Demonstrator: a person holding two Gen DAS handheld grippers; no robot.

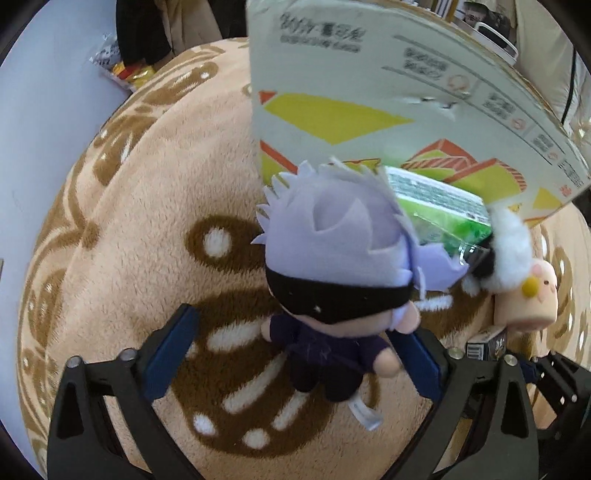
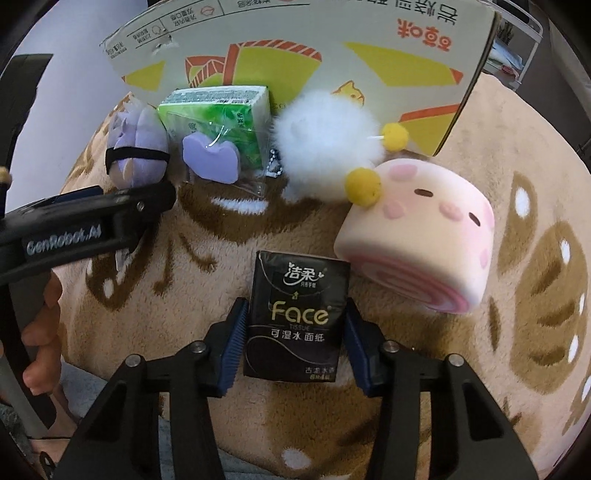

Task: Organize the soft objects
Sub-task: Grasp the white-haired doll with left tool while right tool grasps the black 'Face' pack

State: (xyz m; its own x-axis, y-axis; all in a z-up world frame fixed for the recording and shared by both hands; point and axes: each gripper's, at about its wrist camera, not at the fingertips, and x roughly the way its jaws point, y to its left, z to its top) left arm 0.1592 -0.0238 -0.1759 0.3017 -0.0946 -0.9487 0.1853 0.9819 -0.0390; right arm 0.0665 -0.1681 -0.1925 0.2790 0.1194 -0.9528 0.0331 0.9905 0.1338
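Two claws | doll (image 1: 332,280) beside green pack (image 1: 439,206) | carton (image 1: 406,92) behind

Tan plush cushion (image 2: 480,155) bears doll (image 1: 332,280), tissue pack (image 2: 295,317), roll toy (image 2: 424,251).

The black tissue pack (image 2: 295,317) bore the brand "洁柔" at its top, "Face" in large gold letters with a small "TISSUE" under it, and "可湿水面纸" in white below. The black arm of the left gripper (image 2: 92,225) carried "GenRobot.AI" in pale letters. The cardboard box (image 2: 332,33) showed upside-down orange characters, "百草味"; its smaller print was too blurred to read.
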